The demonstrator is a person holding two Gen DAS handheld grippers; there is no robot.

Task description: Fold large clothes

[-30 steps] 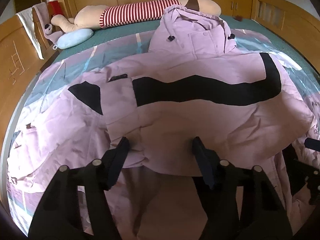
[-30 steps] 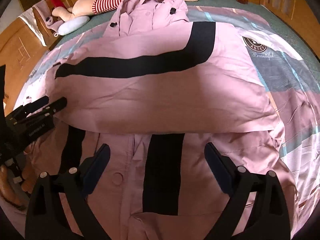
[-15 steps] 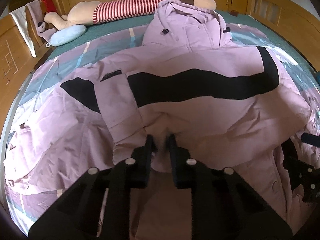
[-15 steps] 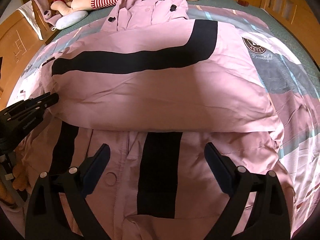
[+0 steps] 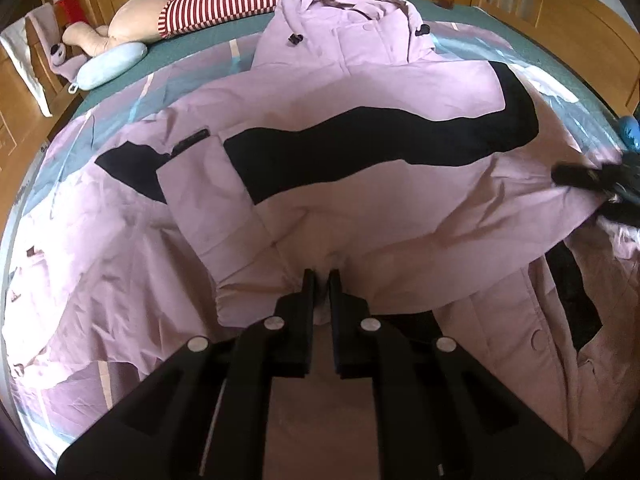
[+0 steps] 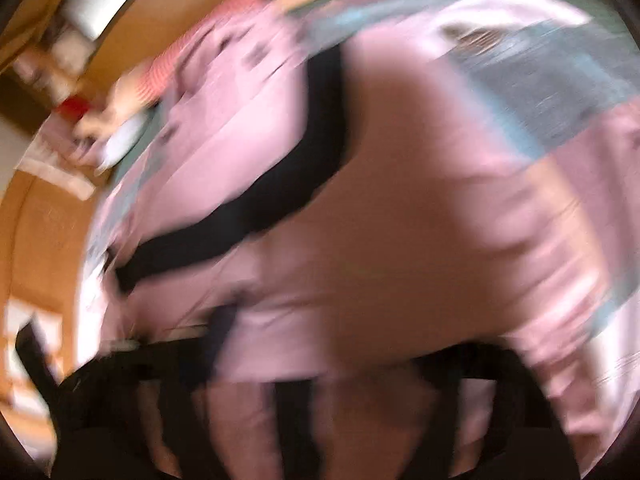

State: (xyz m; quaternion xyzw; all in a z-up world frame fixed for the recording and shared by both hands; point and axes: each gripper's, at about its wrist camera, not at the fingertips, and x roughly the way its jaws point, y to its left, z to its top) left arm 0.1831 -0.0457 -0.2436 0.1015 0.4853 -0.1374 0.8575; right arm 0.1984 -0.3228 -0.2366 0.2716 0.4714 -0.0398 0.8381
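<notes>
Item: pink jacket (image 5: 360, 208), large, hooded, with a black band across it; lies spread over the patterned bedspread (image 5: 120, 92), hood toward the headboard, one folded layer already lying over the lower body

Material, judged: thin shell fabric, soft and limp, light for its size, likely a little slippery; creases readily, will sag and slide between holds; snaps and hood toggles are the only hard parts

Left gripper (image 5: 322, 276): tongs pressed together, pinching a pucker of the folded layer's near edge, at mid-width

Right gripper (image 5: 576, 174): at the jacket's right edge in the left view; own view badly blurred, so whether its tongs are spread or pinching cannot be told

Best holds, judged: folded edges and seams, both layers caught at once, two points well apart so the span stays taut

Nearby: striped long pillow (image 5: 224, 4), blue cushion (image 5: 110, 65)
</notes>
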